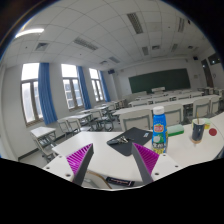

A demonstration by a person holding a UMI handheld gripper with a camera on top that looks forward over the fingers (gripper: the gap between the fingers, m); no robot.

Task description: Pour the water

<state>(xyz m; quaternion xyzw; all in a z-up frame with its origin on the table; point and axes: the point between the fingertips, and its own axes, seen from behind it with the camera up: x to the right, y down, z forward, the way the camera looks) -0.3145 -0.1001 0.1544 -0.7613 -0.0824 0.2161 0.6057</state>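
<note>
Fingers (81, 156) wide apart, holding nothing, over the white desk (185, 150). Bottle (159, 131) stands upright just ahead, to the right. I'd swing right, centre it between the pads, then squeeze at mid-body.

Daylight pours in through the tall windows (70, 88), which glare nearly white and wash out whatever lies beyond them, while long ceiling lamps (85, 44) add a flat, even brightness across the room. The counter (190, 150) is well lit, with only soft, faint shadows under the things on it. The wide lens bows straight lines hard, so walls and ceiling curve away from the windows, and detail far from them is soft.
</note>
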